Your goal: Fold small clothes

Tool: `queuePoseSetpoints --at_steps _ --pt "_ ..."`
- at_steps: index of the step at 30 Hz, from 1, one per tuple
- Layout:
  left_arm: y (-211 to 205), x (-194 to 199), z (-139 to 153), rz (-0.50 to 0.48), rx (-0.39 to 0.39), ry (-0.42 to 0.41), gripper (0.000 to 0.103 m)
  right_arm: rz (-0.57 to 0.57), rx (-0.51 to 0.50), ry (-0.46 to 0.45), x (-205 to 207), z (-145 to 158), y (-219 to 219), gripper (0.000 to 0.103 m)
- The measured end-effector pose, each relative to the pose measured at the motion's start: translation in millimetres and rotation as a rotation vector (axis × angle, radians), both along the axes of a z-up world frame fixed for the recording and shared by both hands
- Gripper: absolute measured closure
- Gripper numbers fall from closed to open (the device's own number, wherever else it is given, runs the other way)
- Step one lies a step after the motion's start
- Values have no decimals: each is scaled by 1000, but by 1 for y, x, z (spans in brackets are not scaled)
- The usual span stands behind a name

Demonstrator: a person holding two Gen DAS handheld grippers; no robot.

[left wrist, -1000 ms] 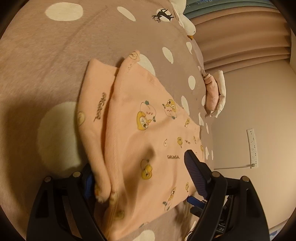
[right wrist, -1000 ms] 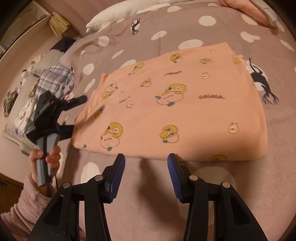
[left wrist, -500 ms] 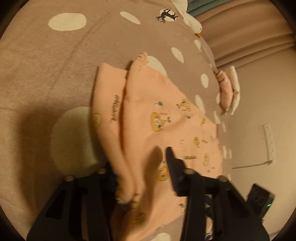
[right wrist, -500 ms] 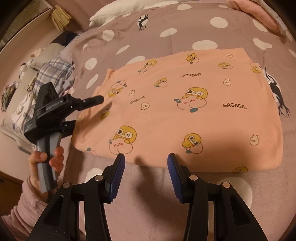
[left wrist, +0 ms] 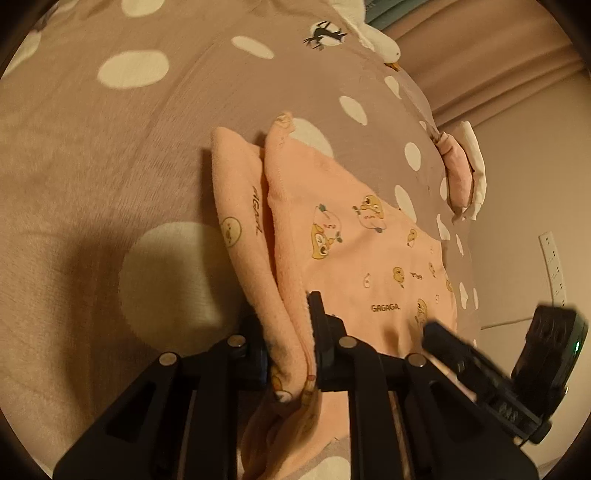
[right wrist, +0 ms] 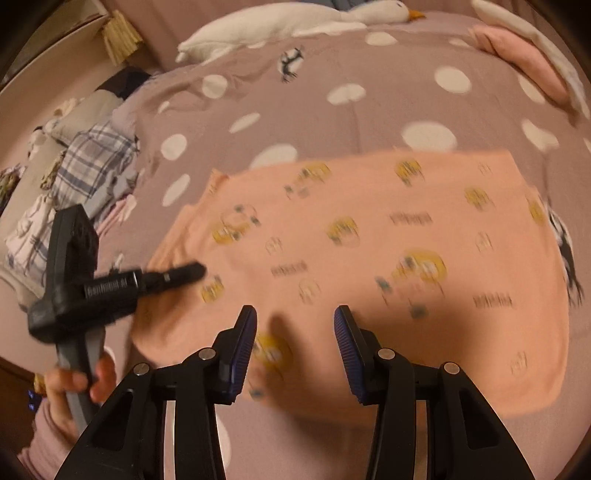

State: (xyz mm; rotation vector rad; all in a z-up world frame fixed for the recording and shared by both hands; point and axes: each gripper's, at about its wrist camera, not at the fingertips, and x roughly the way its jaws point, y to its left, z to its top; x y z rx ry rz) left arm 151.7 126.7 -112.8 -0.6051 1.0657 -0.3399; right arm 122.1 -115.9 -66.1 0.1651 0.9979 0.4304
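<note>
peach fabric pinched between the jaws of the left gripper, jaws having just been closing, now pressed on the bunched edge of the peach garment at its near-left corner. folded layers of cloth gathered between the black fingers, rising as two ridges away from the grip. same left gripper visible in the right wrist view, held by a hand in a pink sleeve, tip resting at the garment's left edge. right gripper with jaws parted, blue ribbed pads hovering over the near edge of the garment, nothing between them; also seen blurred at lower right of the left wrist view. garment printed with yellow cartoon figures and the word "gagaga", lying mostly flat on a mauve bedspread with white polka dots. outward from the garment: white goose plush along the far edge of the bed, pink pillow at far right, plaid clothing pile off the bed's left side. in the left wrist view, pleated curtain and wall socket strip beyond the bed.
</note>
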Motion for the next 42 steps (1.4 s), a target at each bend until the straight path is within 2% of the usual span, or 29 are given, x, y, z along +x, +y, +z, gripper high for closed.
queuePoseSetpoints --at_steps 2,6,10,12,15,18,23,27,32,35,37,39,40,42 --pt "-4 -1 7 -5 12 -20 87 -2 -2 -19 10 1 6 59" --pt "-9 -2 17 -6 30 -49 87 8 -15 -1 19 -12 17 62" --pt "-17 0 18 -12 55 -53 87 55 -98 -4 16 -34 30 63" --pt "-22 0 18 -14 64 -53 88 109 -157 -62 10 -37 36 63" --pt "-26 1 22 -17 71 -58 88 137 -162 -52 11 -31 33 63" --pt "-35 0 32 -33 76 -79 88 119 -74 -10 14 -26 17 63" --pt "-63 0 46 -101 83 -121 87 -6 217 90 19 -27 -35 63" --pt "-91 0 52 -169 98 -151 87 -80 389 113 22 -29 -70 62" --pt "-128 3 46 -269 117 -151 85 -137 514 123 24 -29 -92 61" --pt "-150 5 38 -347 116 -129 72 -173 557 131 24 -31 -104 61" --pt "-161 9 29 -386 88 -98 70 -192 563 136 24 -33 -111 61" --pt "-163 11 24 -415 11 -68 67 -204 581 140 22 -34 -118 60" --pt "-164 10 24 -425 -1 -63 66 -207 587 140 22 -34 -122 60" --pt "-161 4 27 -434 19 -76 64 -204 584 134 21 -32 -127 52"
